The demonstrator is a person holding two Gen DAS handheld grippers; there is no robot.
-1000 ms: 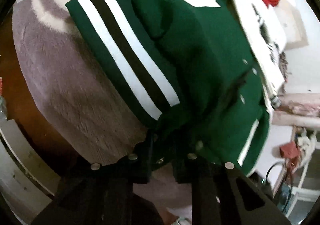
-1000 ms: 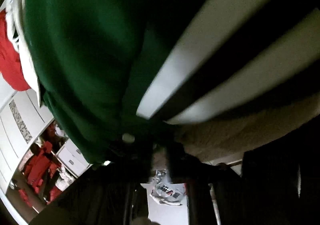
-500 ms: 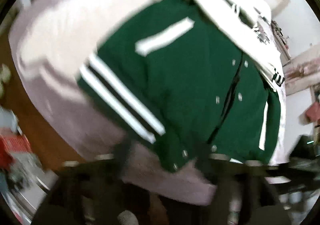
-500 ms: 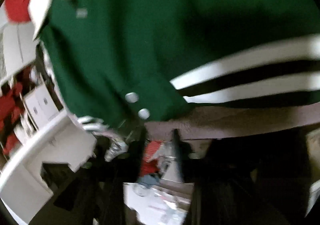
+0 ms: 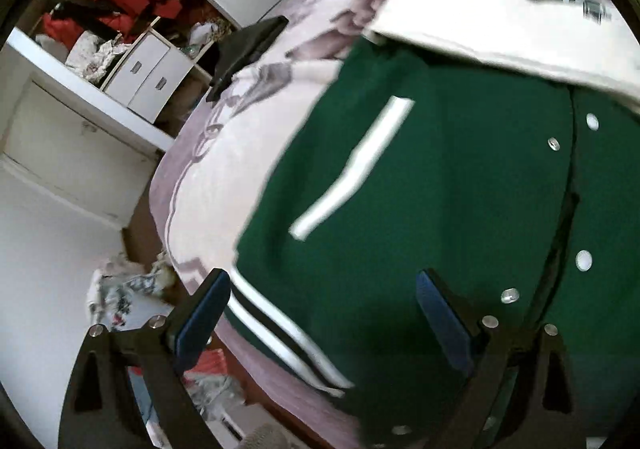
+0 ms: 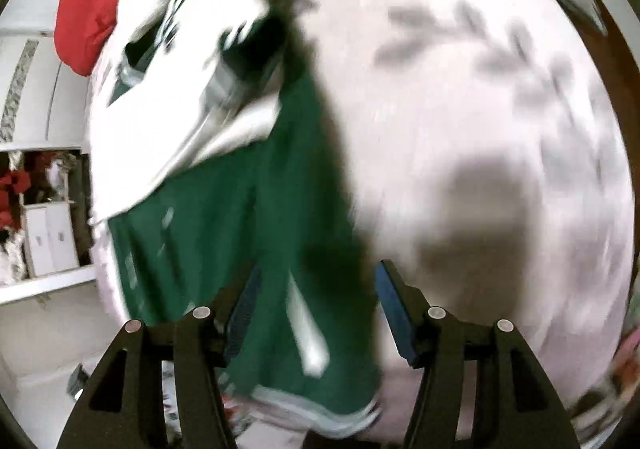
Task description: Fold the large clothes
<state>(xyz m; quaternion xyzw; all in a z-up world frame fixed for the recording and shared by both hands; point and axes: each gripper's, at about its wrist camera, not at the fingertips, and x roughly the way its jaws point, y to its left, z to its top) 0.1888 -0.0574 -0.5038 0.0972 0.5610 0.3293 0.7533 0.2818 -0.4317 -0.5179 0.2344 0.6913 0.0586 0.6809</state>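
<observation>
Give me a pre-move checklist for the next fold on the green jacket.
1. Left gripper released: ok. Its jaws have just been opening, stand wide, and nothing is pinched between them.
2. Right gripper released: ok. Its jaws have just been opening, and nothing is clamped.
3. Green jacket resting on the blanket: ok, it lies flat.
4. Striped hem visible for a new grasp: ok, near the left finger.
5. White sleeves folded over the body: ok, though blurred.
6. Fold edges lined up evenly: cannot tell, both views are blurred.
</observation>
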